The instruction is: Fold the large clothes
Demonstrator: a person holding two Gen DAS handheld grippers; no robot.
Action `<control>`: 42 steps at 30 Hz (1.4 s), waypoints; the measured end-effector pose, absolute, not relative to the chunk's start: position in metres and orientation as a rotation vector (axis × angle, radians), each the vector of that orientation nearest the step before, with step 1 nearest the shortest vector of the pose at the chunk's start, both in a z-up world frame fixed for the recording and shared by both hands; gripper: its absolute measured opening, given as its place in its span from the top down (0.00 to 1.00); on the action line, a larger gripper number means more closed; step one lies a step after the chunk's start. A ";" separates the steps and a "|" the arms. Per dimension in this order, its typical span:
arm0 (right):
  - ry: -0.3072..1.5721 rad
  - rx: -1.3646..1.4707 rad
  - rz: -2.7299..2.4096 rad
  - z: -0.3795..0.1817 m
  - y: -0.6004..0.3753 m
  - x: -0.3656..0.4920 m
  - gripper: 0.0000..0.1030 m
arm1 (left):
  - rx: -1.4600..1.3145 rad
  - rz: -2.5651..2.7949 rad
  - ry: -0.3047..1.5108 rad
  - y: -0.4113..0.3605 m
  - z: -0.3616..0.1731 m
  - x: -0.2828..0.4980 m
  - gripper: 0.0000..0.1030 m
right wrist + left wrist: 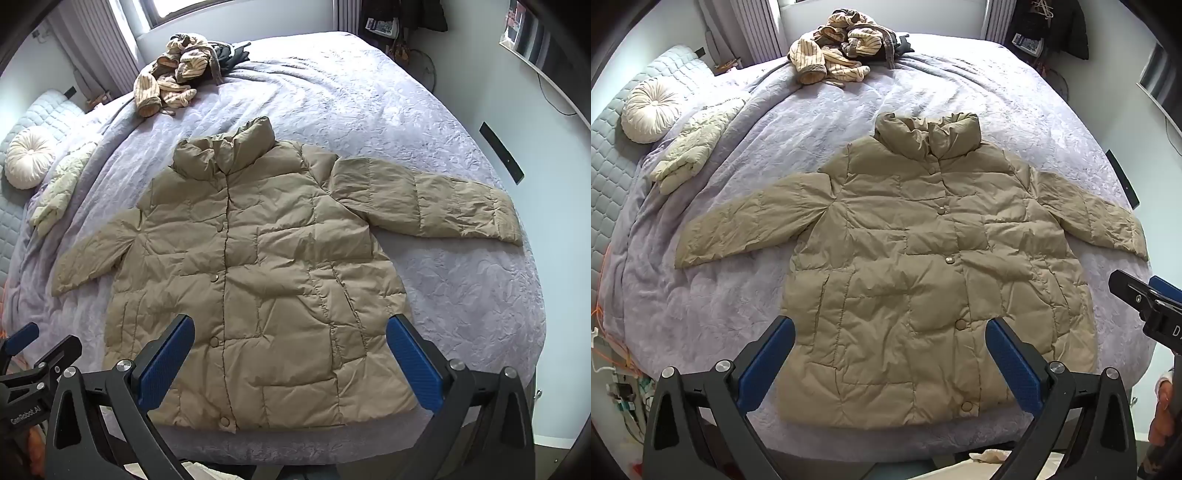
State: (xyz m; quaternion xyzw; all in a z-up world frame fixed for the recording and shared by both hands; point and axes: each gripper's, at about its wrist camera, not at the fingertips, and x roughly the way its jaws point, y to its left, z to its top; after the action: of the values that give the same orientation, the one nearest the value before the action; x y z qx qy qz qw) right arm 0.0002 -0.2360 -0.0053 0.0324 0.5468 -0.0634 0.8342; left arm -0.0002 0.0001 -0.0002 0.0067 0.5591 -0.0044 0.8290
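Observation:
A tan puffer jacket (916,273) (258,280) lies flat and face up on the lavender bedspread (720,302) (461,288), snapped closed, collar at the far end, both sleeves spread out sideways. My left gripper (890,332) hovers open above the jacket's lower hem, blue pads wide apart, nothing between them. My right gripper (290,328) also stands open over the hem, a little further right, and holds nothing. In the left wrist view the right gripper shows at the right edge, and in the right wrist view the left gripper shows at the lower left.
A heap of striped and dark clothes (842,48) (184,70) sits at the bed's far end. A folded cream garment (698,147) (59,184) and a round white cushion (650,110) (27,157) lie at the left. Cables (613,354) run along the floor at left.

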 end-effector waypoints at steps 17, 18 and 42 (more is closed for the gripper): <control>1.160 0.068 -0.135 -0.007 -0.234 0.001 0.00 | 0.015 -0.011 1.186 0.001 0.000 0.000 0.00; 1.160 0.069 -0.135 -0.007 -0.234 0.001 0.00 | 0.015 -0.011 1.186 0.001 0.000 0.000 0.00; 1.163 0.070 -0.133 -0.006 -0.233 0.001 0.00 | 0.014 -0.010 1.187 0.001 0.000 0.000 0.00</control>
State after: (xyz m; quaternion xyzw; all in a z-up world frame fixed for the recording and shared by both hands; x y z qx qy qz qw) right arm 0.0011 -0.2327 -0.0064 0.0333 0.5486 -0.0629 0.8330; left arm -0.0002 0.0008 -0.0001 0.0066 0.5592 -0.0046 0.8290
